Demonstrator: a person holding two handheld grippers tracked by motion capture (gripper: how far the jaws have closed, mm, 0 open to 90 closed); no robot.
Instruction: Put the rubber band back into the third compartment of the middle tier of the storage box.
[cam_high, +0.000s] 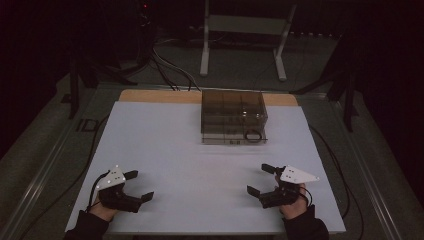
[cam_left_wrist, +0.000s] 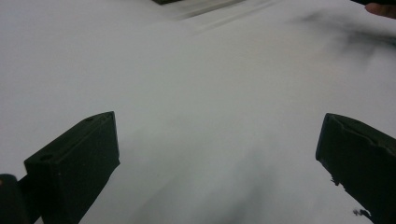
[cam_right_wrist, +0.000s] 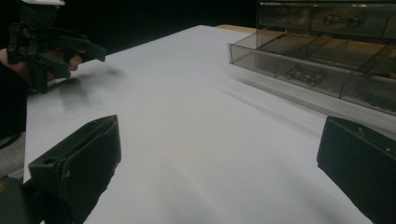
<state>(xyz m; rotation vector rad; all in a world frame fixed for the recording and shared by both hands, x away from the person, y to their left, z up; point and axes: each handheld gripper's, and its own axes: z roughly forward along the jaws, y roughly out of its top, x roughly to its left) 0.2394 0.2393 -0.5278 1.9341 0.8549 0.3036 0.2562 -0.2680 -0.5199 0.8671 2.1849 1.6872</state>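
The room is dark; I see a white table sheet (cam_high: 200, 150) over a wooden top. A smoky transparent plastic drawer cabinet (cam_high: 233, 116) stands at 12 o'clock, its bottom drawer (cam_right_wrist: 317, 63) pulled out, a black ring (cam_high: 253, 135) lying at the drawer's right end. My left gripper (cam_high: 139, 185) rests at 8 o'clock, jaws spread wide, holding nothing. My right gripper (cam_high: 261, 179) rests at 4 o'clock, jaws likewise parted and empty. Both are well apart from the cabinet.
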